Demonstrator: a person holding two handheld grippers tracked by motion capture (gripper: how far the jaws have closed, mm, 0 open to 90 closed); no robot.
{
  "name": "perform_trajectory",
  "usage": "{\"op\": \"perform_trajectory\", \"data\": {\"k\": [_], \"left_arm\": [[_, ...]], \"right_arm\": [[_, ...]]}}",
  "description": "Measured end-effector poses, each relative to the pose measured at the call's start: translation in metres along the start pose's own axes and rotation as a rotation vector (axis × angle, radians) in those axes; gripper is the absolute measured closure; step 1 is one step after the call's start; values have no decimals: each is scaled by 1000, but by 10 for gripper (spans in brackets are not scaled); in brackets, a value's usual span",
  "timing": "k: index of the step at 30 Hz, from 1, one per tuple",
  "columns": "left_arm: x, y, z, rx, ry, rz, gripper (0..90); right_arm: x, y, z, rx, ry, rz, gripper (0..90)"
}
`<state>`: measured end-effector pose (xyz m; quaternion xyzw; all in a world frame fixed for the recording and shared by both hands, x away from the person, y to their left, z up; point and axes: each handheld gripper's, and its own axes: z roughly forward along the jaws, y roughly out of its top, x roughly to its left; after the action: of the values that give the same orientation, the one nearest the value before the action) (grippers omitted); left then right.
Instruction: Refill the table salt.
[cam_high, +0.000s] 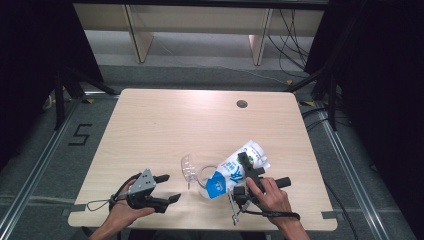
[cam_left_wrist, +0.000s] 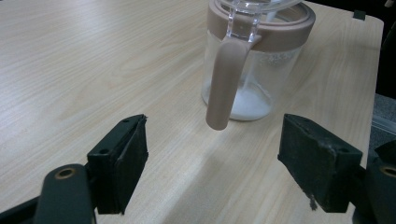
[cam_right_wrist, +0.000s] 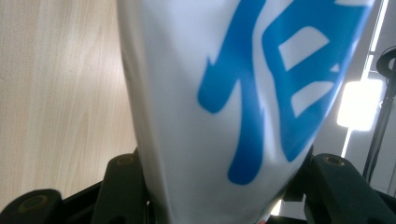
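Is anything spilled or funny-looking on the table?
Nothing looks spilled. The white and blue bag is tipped over the clear jug, held by the right gripper, and white powder sits in the jug's bottom. The left gripper waits open beside it.

The high view looks from above, forward and down, on the whole table (cam_high: 165, 125), from far. The left gripper view sits low near the tabletop and faces the jug (cam_left_wrist: 254, 60), at the upper right of its frame. The right gripper view is very close to the white and blue bag (cam_right_wrist: 224, 93). Both the jug (cam_high: 200, 175) and the bag (cam_high: 235, 170) also appear in the high view.
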<state>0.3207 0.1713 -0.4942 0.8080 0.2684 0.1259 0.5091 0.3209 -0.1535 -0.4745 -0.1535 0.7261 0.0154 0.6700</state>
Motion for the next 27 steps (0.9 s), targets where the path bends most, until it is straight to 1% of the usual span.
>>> {"op": "perform_trajectory", "data": {"k": [1,2,7,8,10,14,15,17,19,20,21,22,27], "left_arm": [[0,0,0,0,0,0,233],[0,0,0,0,0,0,233],[0,0,0,0,1,0,233],[0,0,0,0,1,-1,233],[0,0,0,-1,0,-2,233],[0,0,0,-1,1,-1,233],[0,0,0,-1,0,-2,233],[0,0,0,-2,0,-2,233],[0,0,0,-1,0,-2,233],[0,0,0,-1,0,-2,233],[0,0,0,-1,0,-2,233],[0,0,0,-1,0,-3,233],[0,0,0,-1,0,-2,233]], "right_arm": [[2,0,-1,17,9,29,503],[3,0,-1,19,10,38,503],[2,0,-1,19,10,35,503],[2,0,0,6,7,28,503],[4,0,-2,23,13,53,503],[4,0,-1,22,12,53,503],[2,0,-1,16,9,26,503],[2,0,-1,15,9,29,503],[2,0,-1,10,6,22,503],[0,0,0,-2,-1,5,503],[2,0,-1,15,9,25,503],[2,0,-1,18,9,34,503],[2,0,-1,18,7,28,503]]}}
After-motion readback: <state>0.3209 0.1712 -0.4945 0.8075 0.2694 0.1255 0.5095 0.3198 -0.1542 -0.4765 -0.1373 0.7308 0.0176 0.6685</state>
